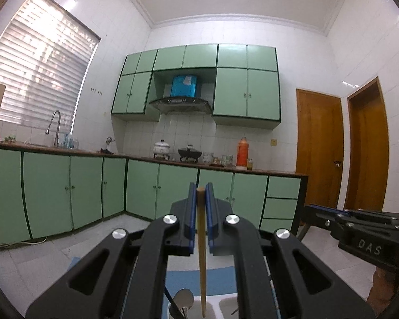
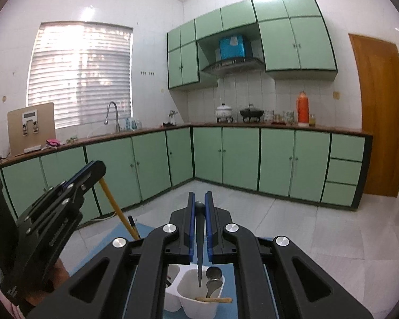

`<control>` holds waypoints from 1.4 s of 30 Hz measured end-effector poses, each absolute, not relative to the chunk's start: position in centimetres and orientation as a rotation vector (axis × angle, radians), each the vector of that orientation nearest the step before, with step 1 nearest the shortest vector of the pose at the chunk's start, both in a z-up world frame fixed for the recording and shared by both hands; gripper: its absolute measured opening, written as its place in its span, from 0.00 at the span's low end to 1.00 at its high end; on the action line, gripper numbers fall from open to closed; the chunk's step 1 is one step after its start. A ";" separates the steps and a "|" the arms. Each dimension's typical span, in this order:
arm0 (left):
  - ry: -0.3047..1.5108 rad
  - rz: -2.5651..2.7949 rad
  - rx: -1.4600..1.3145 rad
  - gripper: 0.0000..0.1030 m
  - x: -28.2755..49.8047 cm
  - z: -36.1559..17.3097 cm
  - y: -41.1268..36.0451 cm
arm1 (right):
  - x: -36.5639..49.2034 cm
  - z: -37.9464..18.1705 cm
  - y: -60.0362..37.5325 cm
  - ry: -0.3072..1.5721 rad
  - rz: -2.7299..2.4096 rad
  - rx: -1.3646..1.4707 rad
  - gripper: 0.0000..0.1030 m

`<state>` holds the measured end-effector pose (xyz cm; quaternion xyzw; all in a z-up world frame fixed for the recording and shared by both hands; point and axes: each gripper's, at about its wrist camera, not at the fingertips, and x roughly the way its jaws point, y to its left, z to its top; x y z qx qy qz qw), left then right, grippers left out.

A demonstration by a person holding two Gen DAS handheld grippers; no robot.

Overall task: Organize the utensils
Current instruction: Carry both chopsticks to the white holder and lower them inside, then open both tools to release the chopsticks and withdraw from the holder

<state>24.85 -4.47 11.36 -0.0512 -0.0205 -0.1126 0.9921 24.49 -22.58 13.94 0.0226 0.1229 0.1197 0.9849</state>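
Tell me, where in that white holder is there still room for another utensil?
The white plastic divided holder looks crowded in its right compartment: two metal spoons and a short wooden stick. Its left compartment shows more bare white.

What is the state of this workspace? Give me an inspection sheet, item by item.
Surface: blue mat under the white divided holder; pale tiled floor around it.
Job's things: wooden stick held upright in the left gripper; dark utensil held in the right gripper, tip above the holder; metal spoons and a small wooden piece lie in the holder.
Clutter: nothing seen by the holder.
Grippers: both shut, fingers clamping their utensils.
Cables: white cord along the cabinet base.
Surroundings: green cabinets, sink faucet, pots, orange thermos, wooden doors.
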 end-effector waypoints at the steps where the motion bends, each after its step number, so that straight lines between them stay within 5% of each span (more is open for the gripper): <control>1: -0.030 -0.223 -0.098 0.06 25.4 10.8 -4.5 | 25.0 13.4 -22.5 0.258 0.240 0.043 0.07; 27: 0.203 -0.239 -0.084 0.08 29.7 3.5 -2.4 | 28.1 7.9 -22.2 0.389 0.229 0.039 0.07; 36: 0.155 -0.223 -0.117 0.47 28.0 5.4 -0.8 | 26.8 9.1 -23.4 0.345 0.186 0.046 0.23; 42: 0.109 -0.224 -0.136 0.71 25.7 6.6 0.3 | 24.8 9.9 -25.1 0.291 0.144 0.061 0.44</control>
